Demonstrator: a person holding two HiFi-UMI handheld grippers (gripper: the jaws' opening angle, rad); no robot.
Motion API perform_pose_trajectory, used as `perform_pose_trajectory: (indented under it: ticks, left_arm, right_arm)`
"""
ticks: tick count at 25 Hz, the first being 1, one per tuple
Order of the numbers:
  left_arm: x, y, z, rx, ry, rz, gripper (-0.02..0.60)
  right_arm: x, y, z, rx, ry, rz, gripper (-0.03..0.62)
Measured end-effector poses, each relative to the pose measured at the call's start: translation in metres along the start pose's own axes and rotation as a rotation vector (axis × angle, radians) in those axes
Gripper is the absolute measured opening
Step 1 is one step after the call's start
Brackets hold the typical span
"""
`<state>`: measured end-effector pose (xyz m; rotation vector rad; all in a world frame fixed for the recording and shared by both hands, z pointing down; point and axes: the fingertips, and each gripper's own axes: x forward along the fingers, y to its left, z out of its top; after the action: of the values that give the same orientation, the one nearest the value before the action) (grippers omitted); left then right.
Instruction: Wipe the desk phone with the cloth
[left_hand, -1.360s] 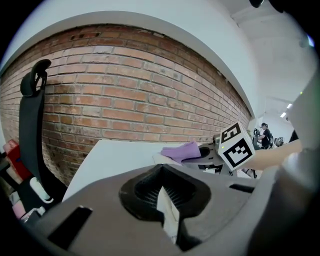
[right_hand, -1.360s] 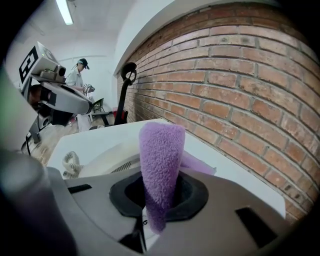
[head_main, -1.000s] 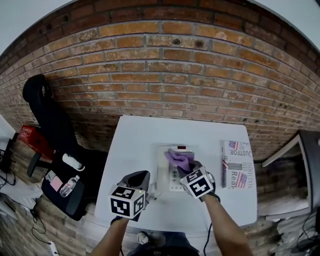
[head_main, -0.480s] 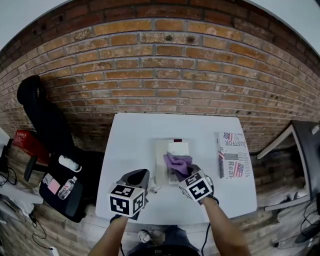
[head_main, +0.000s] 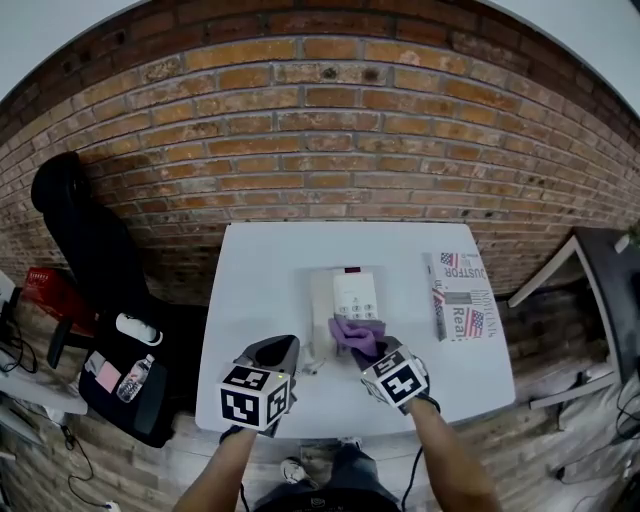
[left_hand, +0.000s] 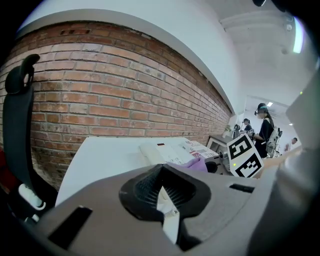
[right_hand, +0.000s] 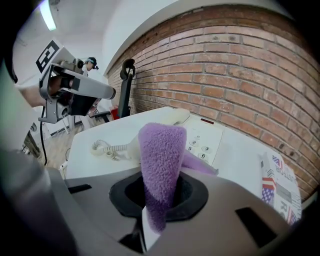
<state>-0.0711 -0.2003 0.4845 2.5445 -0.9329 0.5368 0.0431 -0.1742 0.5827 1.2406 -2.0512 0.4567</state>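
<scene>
The cream desk phone (head_main: 355, 293) lies mid-table, with its handset (head_main: 321, 310) on the left side and a coiled cord (right_hand: 107, 146) trailing off the near end. My right gripper (head_main: 369, 351) is shut on the purple cloth (head_main: 355, 333), which rests on the phone's near end, below the keypad (right_hand: 200, 143). In the right gripper view the cloth (right_hand: 159, 155) sticks up from between the jaws. My left gripper (head_main: 284, 350) hovers left of the phone near the cord, its jaws together with nothing between them (left_hand: 165, 192).
A printed paper with a flag pattern (head_main: 462, 296) lies at the right of the white table (head_main: 265, 270). A brick wall (head_main: 320, 150) rises behind. On the floor to the left are a black chair (head_main: 75, 225) and a black bag (head_main: 125, 375). People stand in the far background (left_hand: 262, 130).
My right gripper has drawn the cloth down the phone toward me, from the upper part to the near end, uncovering the keypad. The left gripper has stayed in place.
</scene>
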Motion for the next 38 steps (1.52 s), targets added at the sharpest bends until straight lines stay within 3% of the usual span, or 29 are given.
perform_pose_trajectory:
  ticks: [10, 16, 25, 38]
  left_arm:
    - [-0.012, -0.013, -0.005, 0.03, -0.001, -0.041, 0.005]
    - [-0.014, -0.016, -0.005, 0.033, -0.007, -0.055, 0.005]
    - [-0.006, -0.012, 0.008, 0.015, -0.028, -0.041, 0.005]
    - [0.01, 0.028, 0.024, -0.063, -0.042, 0.09, 0.005]
  right_arm:
    - [-0.014, 0.03, -0.027, 0.001, 0.058, 0.05, 0.044]
    - [-0.033, 0.021, -0.021, -0.008, 0.038, 0.003, 0.044]
    - [-0.067, -0.025, 0.042, -0.093, -0.044, -0.065, 0.044]
    - [-0.017, -0.069, 0.152, -0.201, -0.126, 0.009, 0.044]
